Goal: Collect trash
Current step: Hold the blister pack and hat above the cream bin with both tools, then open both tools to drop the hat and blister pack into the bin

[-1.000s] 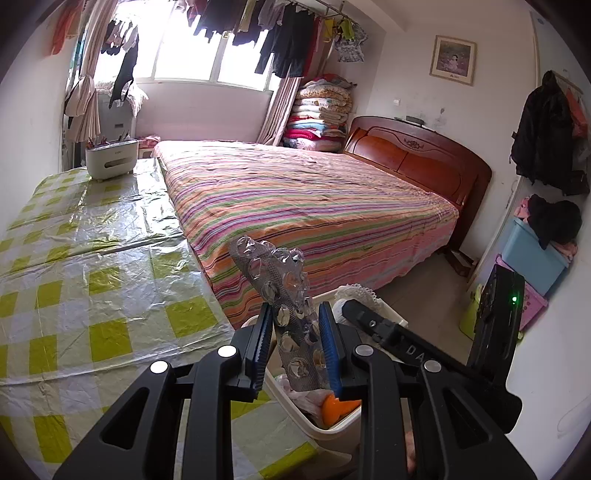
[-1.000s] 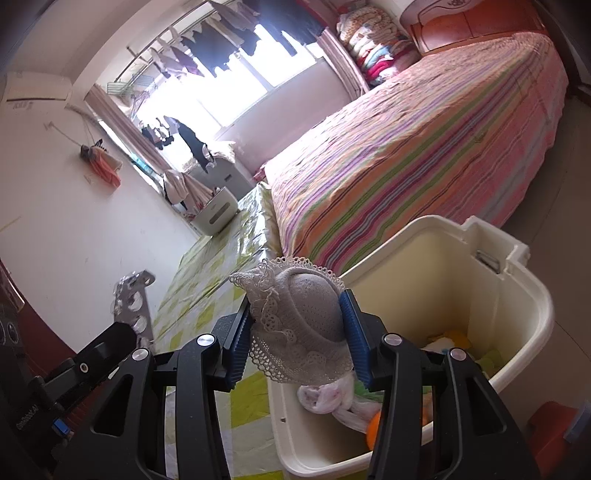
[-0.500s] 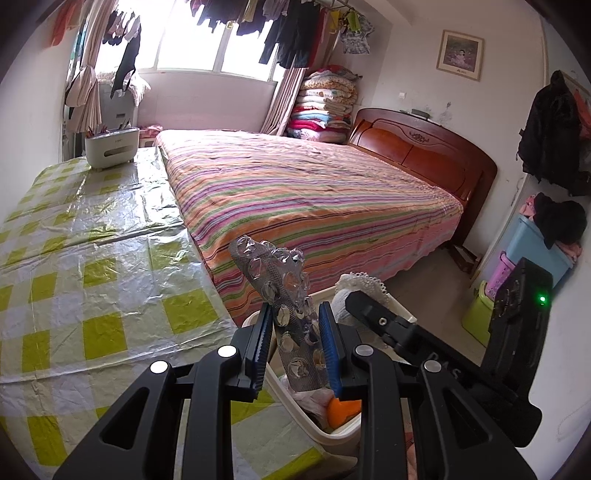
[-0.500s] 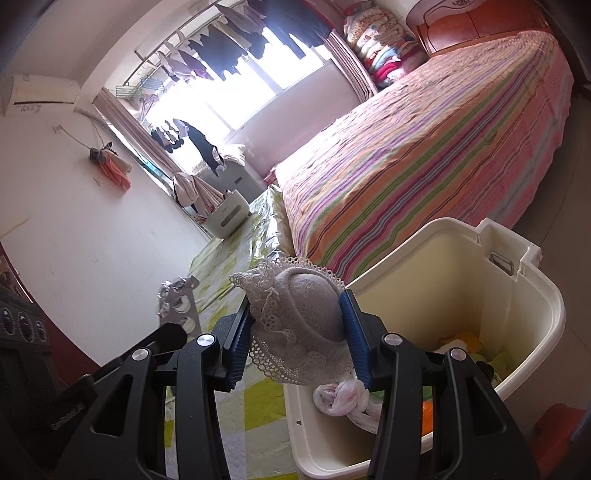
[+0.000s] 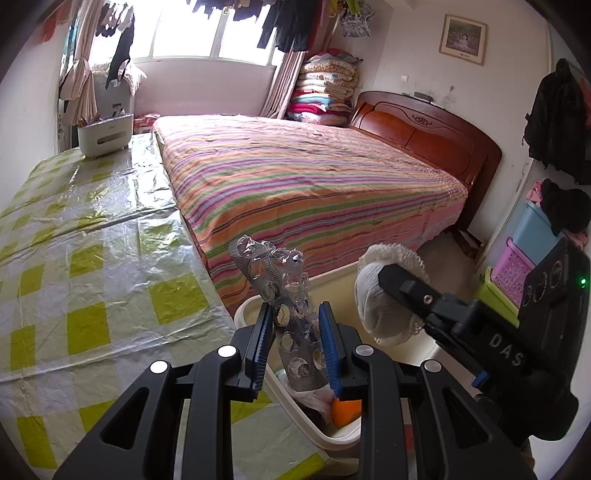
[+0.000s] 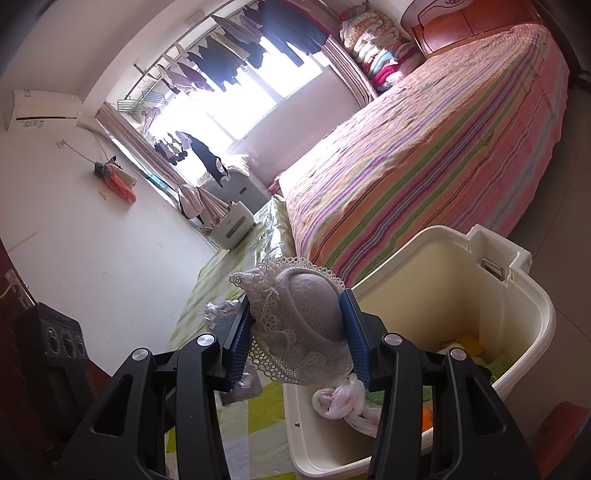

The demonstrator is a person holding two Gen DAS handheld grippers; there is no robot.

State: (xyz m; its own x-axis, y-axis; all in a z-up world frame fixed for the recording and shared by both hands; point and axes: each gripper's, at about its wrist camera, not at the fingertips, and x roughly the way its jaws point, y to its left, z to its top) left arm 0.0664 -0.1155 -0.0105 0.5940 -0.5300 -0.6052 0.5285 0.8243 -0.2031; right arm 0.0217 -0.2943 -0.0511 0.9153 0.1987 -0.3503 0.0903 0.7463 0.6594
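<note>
Left wrist view: the left gripper clamps a crinkled silver blister pack, its bubbled foil sticking up above the cream plastic bin, whose floor is mostly hidden. The right gripper squeezes a rounded, lace-edged knitted cloth over the bin's near rim, beside the glossy green-checked tablecloth.

Sunlit window behind striped bed
</note>
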